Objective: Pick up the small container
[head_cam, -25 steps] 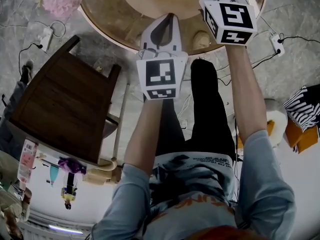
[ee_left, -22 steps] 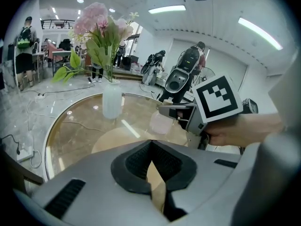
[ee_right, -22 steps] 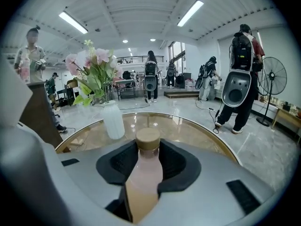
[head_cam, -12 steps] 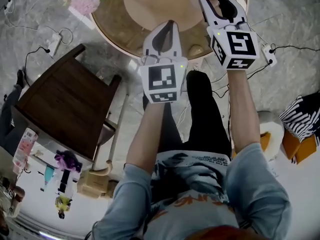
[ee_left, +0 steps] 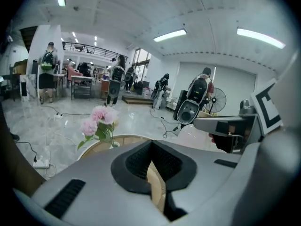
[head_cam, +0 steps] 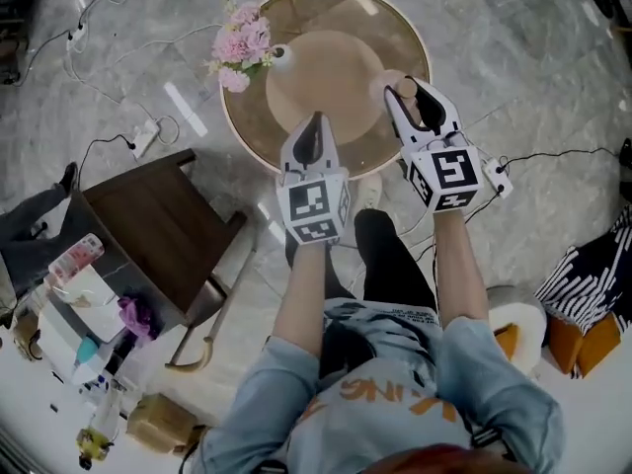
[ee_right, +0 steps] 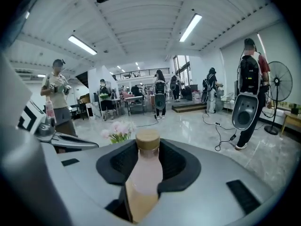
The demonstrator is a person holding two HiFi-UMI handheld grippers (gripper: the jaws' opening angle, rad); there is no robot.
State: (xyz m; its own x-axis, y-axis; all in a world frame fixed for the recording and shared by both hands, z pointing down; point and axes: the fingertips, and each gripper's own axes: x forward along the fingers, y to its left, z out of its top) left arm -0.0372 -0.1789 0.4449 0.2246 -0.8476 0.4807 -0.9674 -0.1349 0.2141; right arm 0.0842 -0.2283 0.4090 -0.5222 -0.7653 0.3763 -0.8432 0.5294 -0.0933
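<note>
Two hand-held grippers reach out over a round table (head_cam: 390, 28). The right hand-held gripper (head_cam: 410, 97) has its jaws on both sides of the small container (ee_right: 146, 173) and squeezes it. The jaws stand wide because the container fills the space between them. The container stands straight up in the grip, near the right edge of the table. I cannot tell if its bottom rests on the table or is just off it.

The left hand-held gripper (head_cam: 315, 126) has its jaws closed together with nothing in them. It hangs over the near side of the table, likely just waiting, since one gripper is enough for such a little thing.

The small container has a tan cap (ee_right: 147, 137) on top, so nothing can spill. Its side looks pale pink, but I cannot tell what is inside.

Pink flowers (head_cam: 242, 42) stand in a white vase (head_cam: 279, 53) at the far left of the table, well apart from the container.
</note>
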